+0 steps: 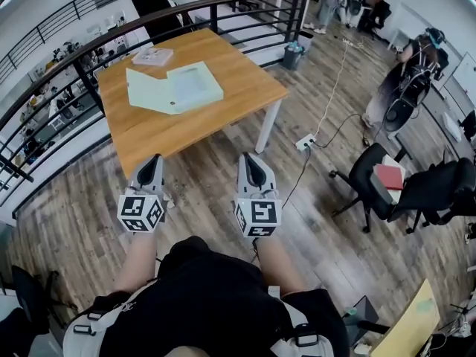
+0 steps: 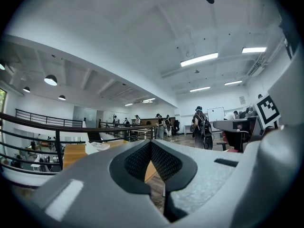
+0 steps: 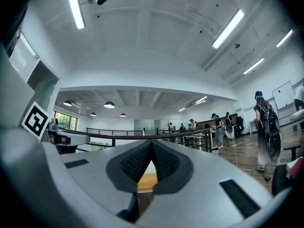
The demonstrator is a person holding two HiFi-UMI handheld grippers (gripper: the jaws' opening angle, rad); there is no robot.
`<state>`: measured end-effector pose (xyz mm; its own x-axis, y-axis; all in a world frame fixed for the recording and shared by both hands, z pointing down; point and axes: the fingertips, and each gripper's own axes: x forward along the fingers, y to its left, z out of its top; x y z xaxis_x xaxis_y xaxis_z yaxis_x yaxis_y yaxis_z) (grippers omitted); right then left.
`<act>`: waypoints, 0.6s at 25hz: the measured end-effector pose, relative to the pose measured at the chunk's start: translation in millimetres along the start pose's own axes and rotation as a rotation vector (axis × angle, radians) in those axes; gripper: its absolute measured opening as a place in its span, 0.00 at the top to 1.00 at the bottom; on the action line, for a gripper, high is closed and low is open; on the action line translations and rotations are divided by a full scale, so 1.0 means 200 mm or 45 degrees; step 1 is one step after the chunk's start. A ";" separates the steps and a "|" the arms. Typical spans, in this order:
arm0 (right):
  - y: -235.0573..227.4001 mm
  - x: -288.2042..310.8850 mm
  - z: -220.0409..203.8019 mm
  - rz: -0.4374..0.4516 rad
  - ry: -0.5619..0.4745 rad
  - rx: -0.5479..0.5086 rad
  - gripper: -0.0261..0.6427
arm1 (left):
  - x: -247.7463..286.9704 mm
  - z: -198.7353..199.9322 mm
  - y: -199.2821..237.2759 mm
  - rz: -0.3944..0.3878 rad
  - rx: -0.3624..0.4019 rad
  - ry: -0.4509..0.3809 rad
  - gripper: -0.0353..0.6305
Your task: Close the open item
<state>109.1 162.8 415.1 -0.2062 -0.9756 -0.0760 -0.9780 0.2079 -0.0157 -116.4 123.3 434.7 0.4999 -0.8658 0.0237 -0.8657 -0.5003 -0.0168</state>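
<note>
Both tools are shut with nothing in them. Your left gripper [image 1: 152, 161] shows its ribbed pads pressed tip to tip, and your right gripper [image 1: 253, 159] does the same. You hold them low over the plank floor, well apart from the work.

The open item is the pale green flat folder [image 1: 175, 89]. It lies spread in two halves on the square light-wood table [image 1: 230, 69], at about 11 o'clock from your grippers. One half points to 9 o'clock and the other to 3 o'clock, with the fold running between them. The 3 o'clock half looks a little thicker and carries a bluish panel, so it may be the tray side. I cannot tell that for certain.

Expect it to be light and thin, plastic or card. It should be stiff enough to swing as a sheet, but the cover will likely bow if you lift it by one corner. The surface looks smooth, so the whole folder may skate on the wood. Pin the thicker half with one gripper. Nip the other half at its outer edge, at 9 o'clock, away from the fold. Nothing about it looks fragile.

A small whitish booklet [image 1: 152, 56] sits near the folder at its 11 o'clock. Its print is too small to read. No brand or label is legible on the folder. The only clear markings are the black-and-white squares on your gripper cubes.
</note>
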 end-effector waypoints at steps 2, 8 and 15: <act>0.01 0.03 -0.03 0.016 0.012 -0.005 0.95 | 0.01 -0.03 0.02 0.014 -0.017 0.005 0.95; -0.03 0.18 -0.10 0.032 0.033 -0.010 0.95 | 0.14 -0.10 0.11 0.031 -0.038 0.014 0.95; -0.14 0.46 -0.14 0.042 0.038 0.004 0.95 | 0.38 -0.15 0.24 0.063 -0.063 0.013 0.95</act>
<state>116.4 65.5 436.7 -0.2394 -0.9698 -0.0466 -0.9705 0.2404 -0.0165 -120.6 33.0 465.4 0.4563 -0.8892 0.0343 -0.8898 -0.4554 0.0311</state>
